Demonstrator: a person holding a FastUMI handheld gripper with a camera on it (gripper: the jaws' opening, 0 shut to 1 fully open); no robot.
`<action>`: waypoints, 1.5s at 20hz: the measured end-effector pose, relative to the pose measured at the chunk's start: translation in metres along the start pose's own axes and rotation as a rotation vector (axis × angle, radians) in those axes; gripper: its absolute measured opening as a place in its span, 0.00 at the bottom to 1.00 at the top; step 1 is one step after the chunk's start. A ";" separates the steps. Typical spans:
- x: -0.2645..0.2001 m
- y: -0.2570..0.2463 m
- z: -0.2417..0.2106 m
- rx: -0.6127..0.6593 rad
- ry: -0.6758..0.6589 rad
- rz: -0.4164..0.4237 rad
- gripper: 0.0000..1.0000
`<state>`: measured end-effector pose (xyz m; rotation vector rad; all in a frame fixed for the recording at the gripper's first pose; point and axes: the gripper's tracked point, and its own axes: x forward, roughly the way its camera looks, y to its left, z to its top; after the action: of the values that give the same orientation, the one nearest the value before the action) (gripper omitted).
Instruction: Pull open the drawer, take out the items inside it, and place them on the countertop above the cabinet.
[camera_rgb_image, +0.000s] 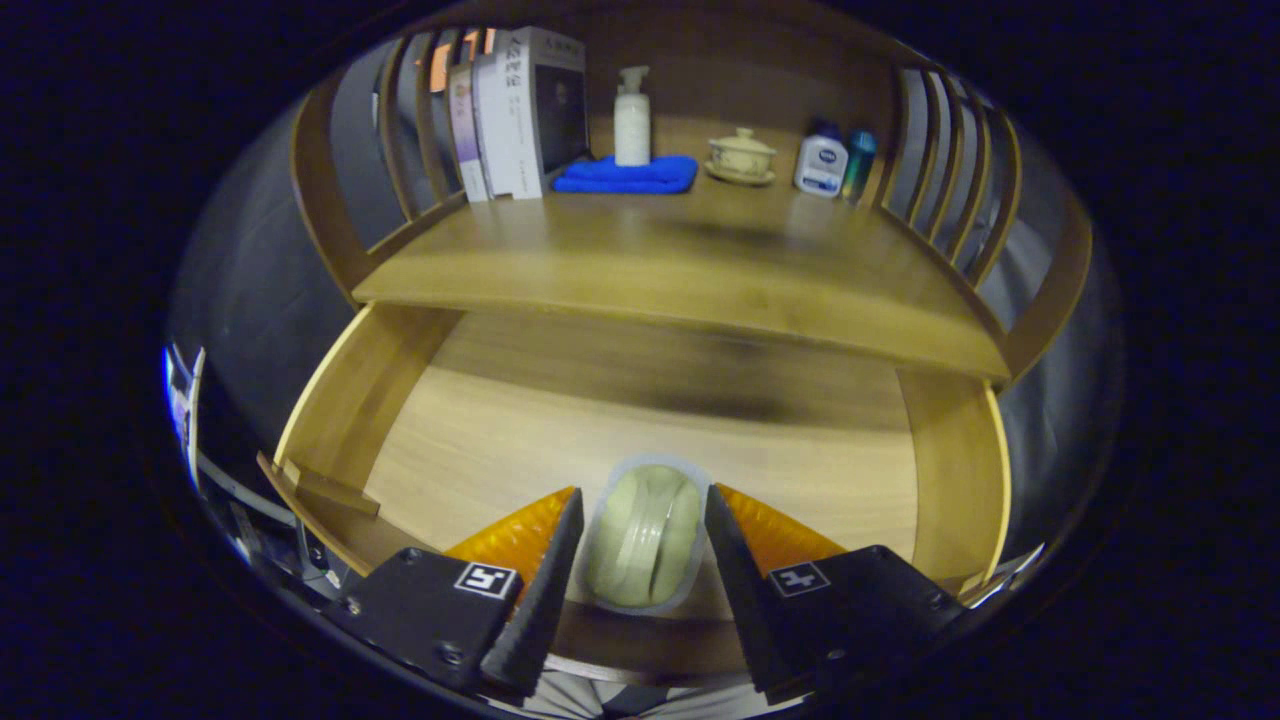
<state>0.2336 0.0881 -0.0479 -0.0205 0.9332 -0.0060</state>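
With the pale green container (643, 535) held between the closed-in fingers of the gripper (640, 560) over the near part of the open drawer (500, 440), it is best lifted straight, kept level, and set on bare countertop (640, 270) near the blue cloth (626, 175).

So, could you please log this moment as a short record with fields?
drawer: open, wooden floor bare apart from one item
item: pale green rounded case between the fingers
gripper: a finger on each side of the case; contact not certain
countertop: front part bare
at the back: books, blue cloth with spray bottle on it, lidded cup, two bottles
task stage: case not yet on the countertop
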 end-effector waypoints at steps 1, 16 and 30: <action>0.004 0.002 -0.003 0.015 0.023 0.013 0.75; 0.025 -0.005 -0.017 -0.055 0.090 -0.027 0.31; -0.036 -0.012 0.028 -0.109 -0.038 0.008 0.18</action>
<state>0.2350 0.0769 -0.0023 -0.1172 0.8945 0.0521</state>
